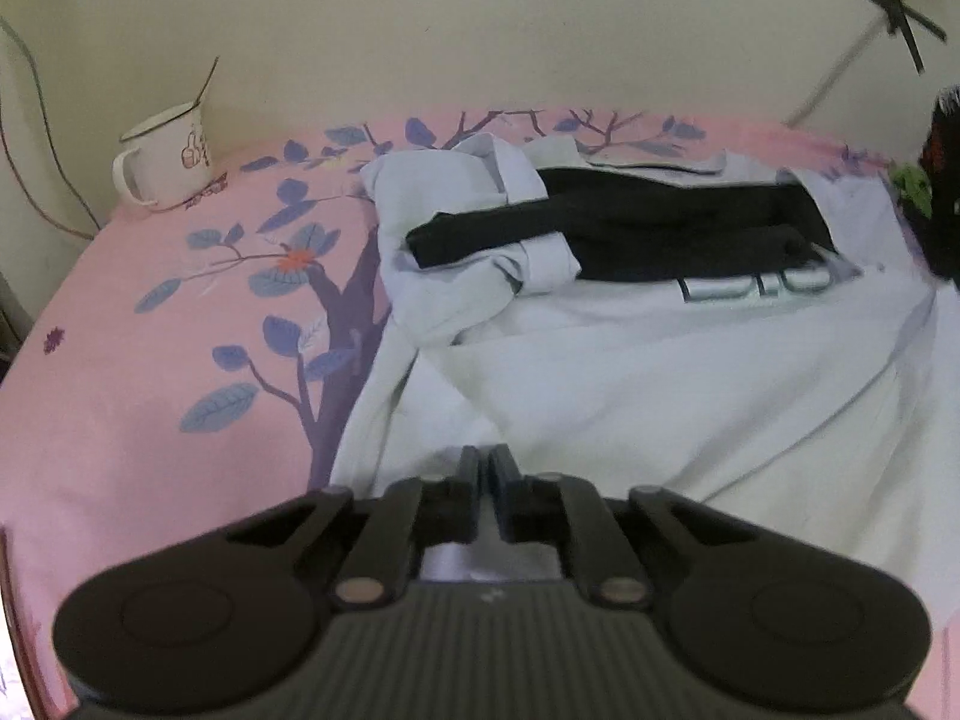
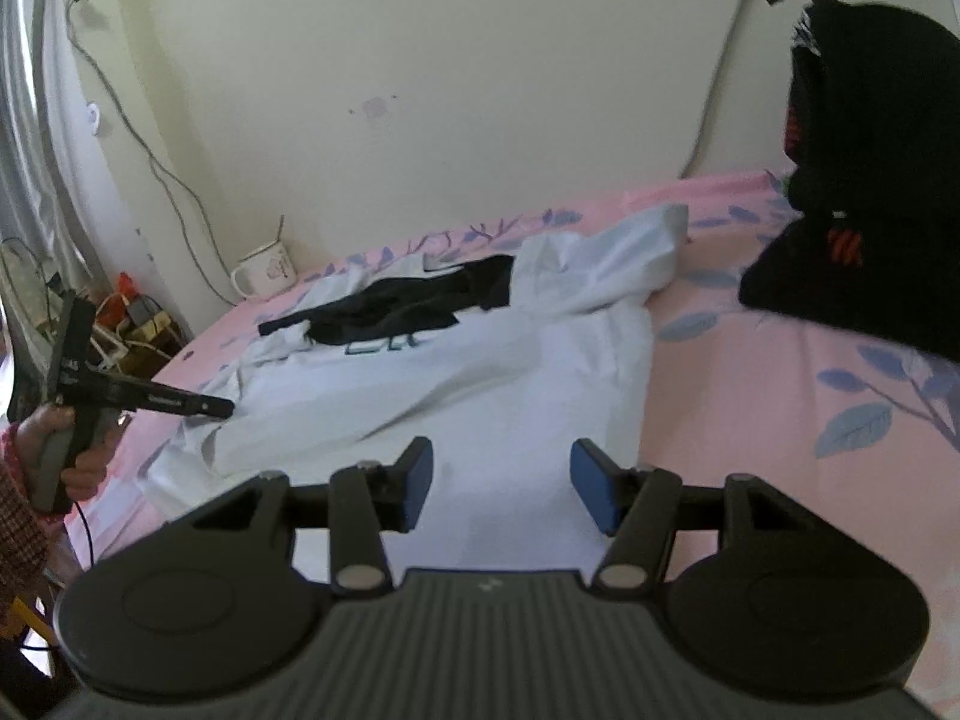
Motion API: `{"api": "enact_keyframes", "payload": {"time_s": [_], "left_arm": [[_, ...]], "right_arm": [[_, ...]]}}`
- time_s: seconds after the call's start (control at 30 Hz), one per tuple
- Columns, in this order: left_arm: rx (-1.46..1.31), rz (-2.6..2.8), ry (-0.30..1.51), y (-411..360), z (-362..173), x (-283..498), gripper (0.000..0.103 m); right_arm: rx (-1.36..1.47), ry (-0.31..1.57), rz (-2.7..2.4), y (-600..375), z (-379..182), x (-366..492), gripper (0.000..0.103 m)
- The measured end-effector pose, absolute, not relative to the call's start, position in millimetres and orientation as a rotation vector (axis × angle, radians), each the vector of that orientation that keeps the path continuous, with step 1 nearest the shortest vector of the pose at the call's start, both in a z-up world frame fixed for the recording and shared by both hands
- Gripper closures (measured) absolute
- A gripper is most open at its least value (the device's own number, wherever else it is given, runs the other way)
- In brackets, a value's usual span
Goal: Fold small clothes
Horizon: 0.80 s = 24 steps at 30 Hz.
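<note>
A white T-shirt lies spread and rumpled on the pink bed, with a black garment across its upper part. My left gripper is shut at the shirt's near left hem; whether cloth is pinched I cannot tell. In the right wrist view the left gripper touches the shirt's left edge. My right gripper is open above the shirt's near hem, blue pads apart. The black garment lies near the collar.
A white enamel mug stands at the bed's far left corner by the wall. A black knitted item with red marks sits at the far right. The pink floral sheet lies bare to the left. Cables hang on the wall.
</note>
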<state>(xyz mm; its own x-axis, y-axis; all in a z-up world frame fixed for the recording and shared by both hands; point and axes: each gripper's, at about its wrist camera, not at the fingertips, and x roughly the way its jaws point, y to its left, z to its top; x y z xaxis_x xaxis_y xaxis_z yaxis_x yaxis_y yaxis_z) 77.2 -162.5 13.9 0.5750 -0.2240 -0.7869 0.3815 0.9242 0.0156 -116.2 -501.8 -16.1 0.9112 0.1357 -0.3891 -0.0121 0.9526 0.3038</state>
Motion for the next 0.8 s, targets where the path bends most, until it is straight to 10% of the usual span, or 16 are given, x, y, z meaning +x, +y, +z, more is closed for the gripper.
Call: {"api": "enact_keyframes", "payload": {"time_s": [0.37,0.8], "left_arm": [[-0.068,-0.242,0.763,-127.1,39.4,127.5,0.098],[0.011,-0.325,0.705,-122.8,52.9,99.2,0.073]], "right_arm": [[0.352,0.409,0.097,-507.9,-11.8,-85.8,0.047],[0.230,0.446,0.218,-475.0,3.9,-31.7,0.041]]}}
